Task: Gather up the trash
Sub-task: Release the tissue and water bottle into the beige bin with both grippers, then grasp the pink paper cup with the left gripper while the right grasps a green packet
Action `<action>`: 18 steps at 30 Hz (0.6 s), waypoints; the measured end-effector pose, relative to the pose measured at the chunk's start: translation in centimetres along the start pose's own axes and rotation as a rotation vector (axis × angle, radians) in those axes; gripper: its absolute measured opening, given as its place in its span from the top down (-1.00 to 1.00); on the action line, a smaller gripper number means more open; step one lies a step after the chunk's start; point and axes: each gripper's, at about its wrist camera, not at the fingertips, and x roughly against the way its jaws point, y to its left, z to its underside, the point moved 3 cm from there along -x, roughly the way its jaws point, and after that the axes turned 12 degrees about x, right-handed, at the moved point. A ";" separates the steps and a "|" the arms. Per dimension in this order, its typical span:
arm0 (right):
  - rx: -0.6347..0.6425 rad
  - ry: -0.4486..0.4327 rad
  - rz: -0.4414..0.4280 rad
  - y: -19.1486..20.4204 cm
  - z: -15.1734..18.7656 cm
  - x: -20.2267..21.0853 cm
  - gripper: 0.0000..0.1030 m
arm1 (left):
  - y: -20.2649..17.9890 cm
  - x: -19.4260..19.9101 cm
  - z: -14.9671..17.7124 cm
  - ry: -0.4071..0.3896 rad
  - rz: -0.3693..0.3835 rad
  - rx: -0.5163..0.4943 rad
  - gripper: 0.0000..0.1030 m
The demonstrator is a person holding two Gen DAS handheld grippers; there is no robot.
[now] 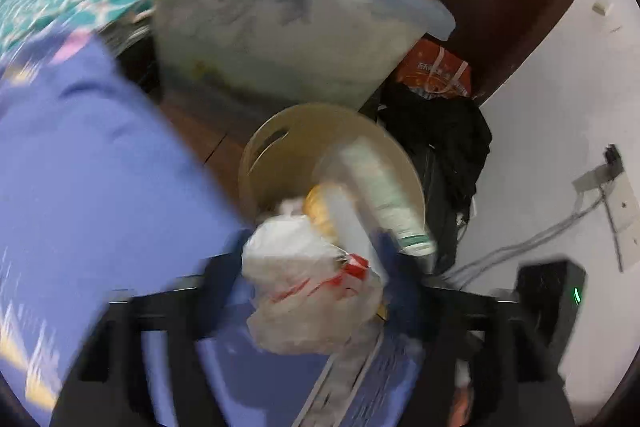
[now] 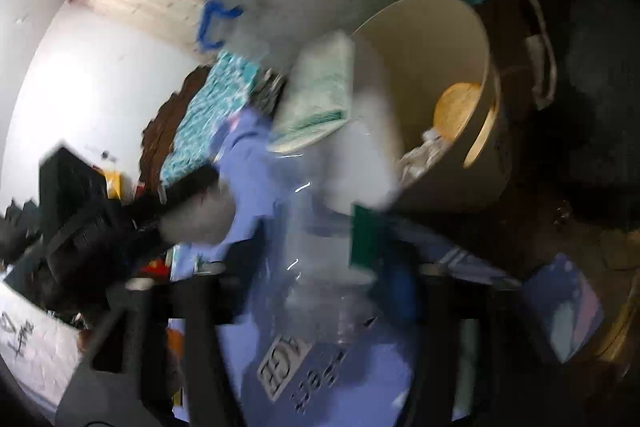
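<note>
Both pictures are strongly blurred. In the left wrist view, a crumpled white plastic bag with red print (image 1: 312, 291) sits between the fingers of the left gripper (image 1: 316, 279), low in the centre of the frame. The jaws stand wide, but whether the pads press on the bag I cannot tell. Just above it is a beige waste bin (image 1: 280, 135) with a white bottle (image 1: 384, 195) and a yellow item inside. Behind the bin, at the top, stands a clear storage box with a blue handle (image 1: 280, 27).

In the right wrist view, the right gripper (image 2: 316, 291) has its jaws apart around a clear plastic bottle (image 2: 320, 255); grip or release is not visible. The bin (image 2: 436, 39) is in the upper right.
</note>
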 end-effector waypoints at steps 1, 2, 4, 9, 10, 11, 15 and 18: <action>0.005 -0.026 0.019 0.2 -0.4 0.3 -0.49 | -0.6 -0.7 -0.5 -0.013 -0.029 -0.019 -0.62; 0.007 -0.055 0.029 0.2 -0.6 0.8 -0.49 | -1.2 -1.4 -1.0 -0.029 -0.067 -0.038 -0.62; 0.039 -0.142 0.070 0.5 -0.6 2.3 -0.49 | -1.0 -1.7 -1.1 -0.023 -0.065 -0.022 -0.60; 0.134 -0.191 0.104 2.5 0.2 2.2 -0.49 | 2.6 1.5 1.6 -0.026 -0.013 0.048 -0.60; 0.154 -0.182 0.096 2.9 0.4 2.0 -0.49 | 3.4 2.2 2.3 -0.027 -0.016 0.056 -0.60; 0.172 -0.171 0.088 3.5 0.9 1.8 -0.49 | 4.6 3.2 3.4 -0.031 -0.026 0.065 -0.60; 0.243 -0.067 0.004 7.2 3.2 -0.6 -0.49 | 9.4 7.5 8.5 -0.052 -0.094 0.089 -0.60; 0.306 0.023 -0.055 9.9 5.0 -2.6 -0.49 | 12.7 11.1 11.9 -0.092 -0.164 0.102 -0.60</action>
